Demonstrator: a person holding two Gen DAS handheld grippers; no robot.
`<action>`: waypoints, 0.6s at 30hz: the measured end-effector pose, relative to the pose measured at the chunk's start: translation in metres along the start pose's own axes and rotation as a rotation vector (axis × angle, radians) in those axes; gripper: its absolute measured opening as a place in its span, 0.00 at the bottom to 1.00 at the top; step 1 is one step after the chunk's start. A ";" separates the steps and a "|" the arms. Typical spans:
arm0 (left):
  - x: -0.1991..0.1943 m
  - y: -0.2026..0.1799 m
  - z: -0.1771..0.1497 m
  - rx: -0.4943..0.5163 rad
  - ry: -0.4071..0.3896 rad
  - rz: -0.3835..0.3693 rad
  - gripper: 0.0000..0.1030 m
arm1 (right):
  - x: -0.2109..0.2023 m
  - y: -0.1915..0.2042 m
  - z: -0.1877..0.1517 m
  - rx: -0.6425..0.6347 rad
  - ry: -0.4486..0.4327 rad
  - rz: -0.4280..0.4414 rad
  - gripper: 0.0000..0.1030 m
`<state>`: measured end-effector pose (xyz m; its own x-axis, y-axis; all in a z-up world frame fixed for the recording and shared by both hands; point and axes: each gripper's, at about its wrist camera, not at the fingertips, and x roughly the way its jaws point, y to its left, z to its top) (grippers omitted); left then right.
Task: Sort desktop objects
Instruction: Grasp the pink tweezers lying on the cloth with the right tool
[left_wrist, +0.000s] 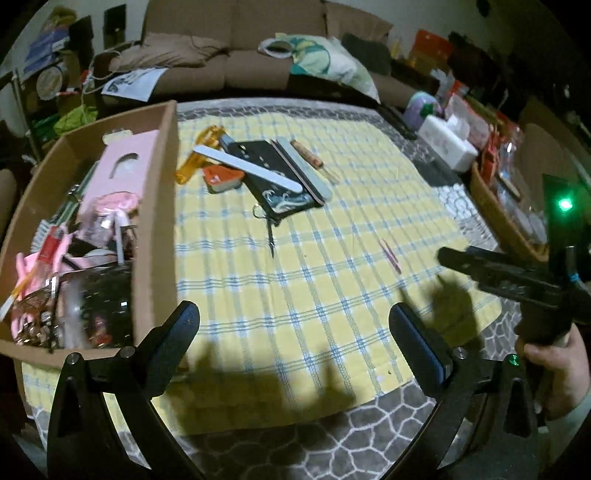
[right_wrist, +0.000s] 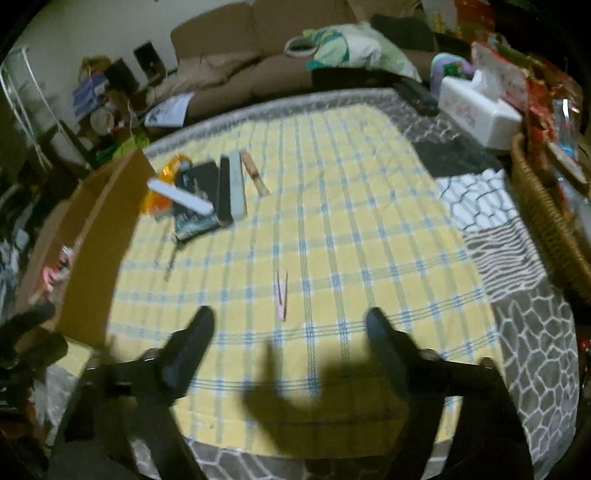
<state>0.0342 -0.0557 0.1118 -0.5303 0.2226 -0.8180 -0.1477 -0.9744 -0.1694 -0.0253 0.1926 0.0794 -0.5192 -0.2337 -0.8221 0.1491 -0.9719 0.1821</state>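
Both grippers hang with jaws spread and empty above the checked tabletop: the right gripper (right_wrist: 290, 332) lines up on pink tweezers (right_wrist: 280, 295) mid-tabletop, the left gripper (left_wrist: 295, 328) beside the cardboard box (left_wrist: 162, 206) at the left edge, seemingly the sorting bin.

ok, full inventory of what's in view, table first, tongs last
cardboard box: 1, brown, table's left, full of clutter
checked cloth: 1, yellow-blue, table centre
nail files: 3, white, black, grey, near the box, on a dark pouch
pink tweezers: 1, alone mid-cloth
tissue box: 1, white, far right
wicker basket: 1, right edge
sofa: 1, brown, behind
left tongs: open, empty
right tongs: open, empty, just short of the tweezers
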 end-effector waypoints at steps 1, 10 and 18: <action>0.006 -0.002 0.000 0.012 0.005 0.006 1.00 | 0.008 0.002 -0.001 -0.012 0.012 -0.007 0.62; 0.039 0.001 0.011 0.014 0.043 -0.020 1.00 | 0.073 0.020 0.005 -0.168 0.056 -0.053 0.30; 0.054 -0.003 0.017 0.046 0.067 -0.031 1.00 | 0.086 0.024 -0.003 -0.214 0.066 -0.009 0.07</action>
<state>-0.0083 -0.0399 0.0779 -0.4681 0.2488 -0.8479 -0.2020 -0.9643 -0.1715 -0.0641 0.1498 0.0118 -0.4660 -0.2159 -0.8581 0.3236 -0.9442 0.0618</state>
